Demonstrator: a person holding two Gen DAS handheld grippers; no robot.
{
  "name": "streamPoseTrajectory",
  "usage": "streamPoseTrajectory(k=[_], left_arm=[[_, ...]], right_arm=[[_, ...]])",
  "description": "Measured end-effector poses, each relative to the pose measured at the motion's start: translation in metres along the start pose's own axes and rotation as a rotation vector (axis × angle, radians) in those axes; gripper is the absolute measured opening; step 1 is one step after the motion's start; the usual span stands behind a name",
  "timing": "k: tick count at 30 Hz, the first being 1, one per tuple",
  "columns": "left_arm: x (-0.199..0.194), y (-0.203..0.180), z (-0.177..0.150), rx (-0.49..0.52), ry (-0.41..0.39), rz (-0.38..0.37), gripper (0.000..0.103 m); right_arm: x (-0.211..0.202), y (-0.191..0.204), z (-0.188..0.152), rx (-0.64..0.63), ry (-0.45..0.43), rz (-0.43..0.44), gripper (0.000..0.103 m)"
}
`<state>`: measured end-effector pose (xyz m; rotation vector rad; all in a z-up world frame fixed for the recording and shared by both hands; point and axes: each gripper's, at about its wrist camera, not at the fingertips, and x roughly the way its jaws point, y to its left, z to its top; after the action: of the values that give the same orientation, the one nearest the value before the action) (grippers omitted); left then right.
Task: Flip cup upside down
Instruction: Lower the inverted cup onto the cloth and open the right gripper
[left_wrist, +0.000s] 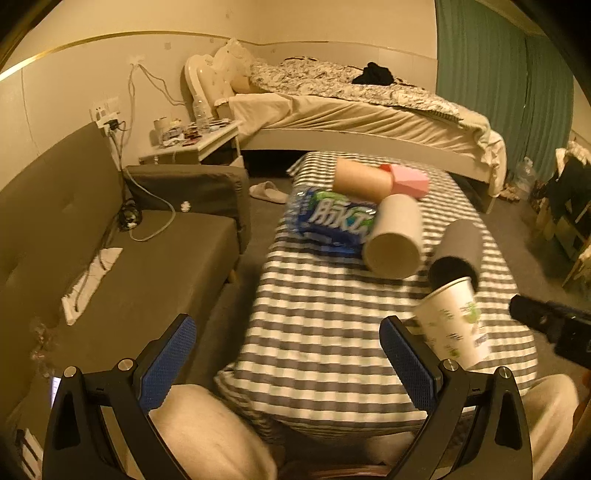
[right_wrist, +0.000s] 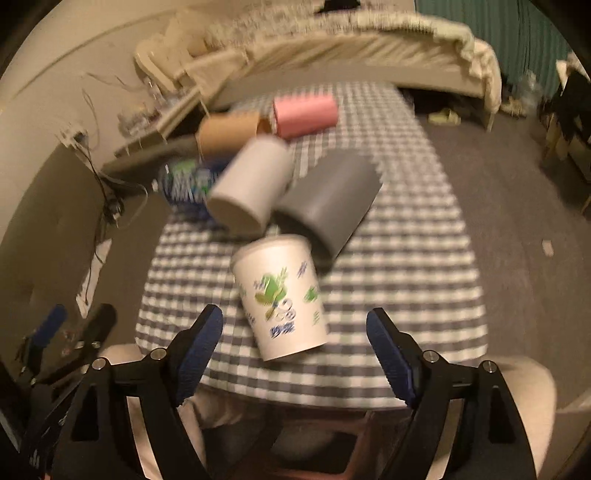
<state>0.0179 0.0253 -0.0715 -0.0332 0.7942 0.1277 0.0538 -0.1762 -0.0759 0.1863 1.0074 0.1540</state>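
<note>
A white paper cup (right_wrist: 282, 295) with green and blue print stands upright on the grey-checked table (right_wrist: 406, 266), wide rim up. My right gripper (right_wrist: 295, 332) is open, its blue-padded fingers on either side of the cup's base and apart from it. In the left wrist view the same cup (left_wrist: 456, 321) is at the right, just beyond my right finger. My left gripper (left_wrist: 288, 343) is open and empty above the table's near left edge. The right gripper's tip (left_wrist: 546, 321) shows at the far right.
Behind the cup lie a grey cup (right_wrist: 328, 199), a white cup (right_wrist: 251, 184), a brown cup (right_wrist: 227, 133), a pink cup (right_wrist: 306, 112) and a blue-labelled bottle (right_wrist: 184, 181). A brown sofa (left_wrist: 92, 240) is left; a bed (left_wrist: 351, 107) is behind.
</note>
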Motion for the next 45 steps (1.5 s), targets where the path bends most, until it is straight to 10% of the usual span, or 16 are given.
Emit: streamPoseTrajectory(k=[13,32,39,45], left_arm=[[0.016,-0.091,-0.004,0.003,0.078,-0.174,0.102],[0.072,-0.133,-0.035,0.051,0.213,-0.137,0.1],[0.071,-0.135,-0.035,0.09,0.226,-0.18,0.057],[0.053,-0.12,-0.03,0.087,0.181,-0.19,0.057]], right_arm=[[-0.042,-0.089,-0.011,0.027,-0.216,-0.246,0.084],[0.001,-0.142,-0.031,0.177,-0.175,-0.148,0.084],[0.004,-0.149,-0.032,0.211,-0.159,-0.158,0.084],[0.004,-0.14,-0.031,0.177,-0.163,-0.17,0.084]])
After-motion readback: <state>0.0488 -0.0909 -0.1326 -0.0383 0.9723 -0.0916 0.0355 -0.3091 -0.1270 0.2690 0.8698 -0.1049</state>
